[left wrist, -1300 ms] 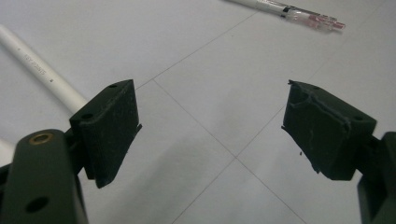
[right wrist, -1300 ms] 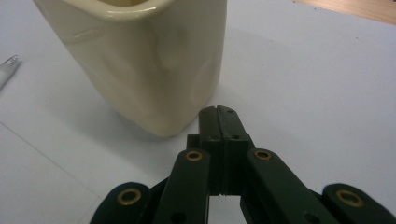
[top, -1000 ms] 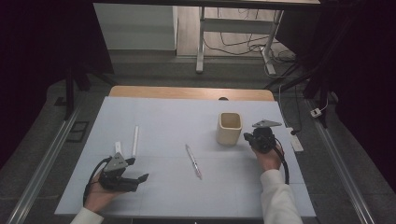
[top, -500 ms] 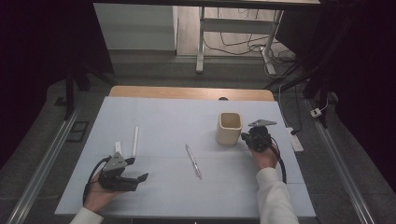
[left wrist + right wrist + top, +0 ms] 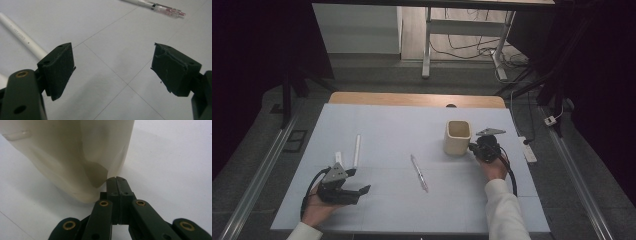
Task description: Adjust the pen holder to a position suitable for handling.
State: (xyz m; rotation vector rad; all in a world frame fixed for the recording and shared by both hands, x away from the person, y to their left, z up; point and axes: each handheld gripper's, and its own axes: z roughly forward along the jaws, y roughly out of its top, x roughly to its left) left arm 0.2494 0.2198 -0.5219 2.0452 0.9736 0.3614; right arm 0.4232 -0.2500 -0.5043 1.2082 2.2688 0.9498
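A cream cup (image 5: 457, 137) stands upright right of the table's middle. My right gripper (image 5: 472, 147) lies low just right of it, held by a hand in a white sleeve. In the right gripper view the jaws are shut pad to pad with nothing between them, and the right gripper's (image 5: 116, 179) tips rest against the lower wall of the cup (image 5: 75, 157). My left gripper (image 5: 358, 181) sits at the front left, open. In the left gripper view the left gripper (image 5: 113, 70) has only bare table between its pads. A pen (image 5: 419, 172) lies in the middle of the table.
A white tube (image 5: 357, 150) lies just beyond the left gripper, with a short white piece (image 5: 338, 157) beside it. The left gripper view has the tube (image 5: 22, 37) at its left and the pen (image 5: 160, 7) at its top. The pale blue table (image 5: 392, 125) ends at a wooden strip at the back.
My right gripper has edged left, closing the gap to the cup. The left gripper, the cup and the pen have stayed put.
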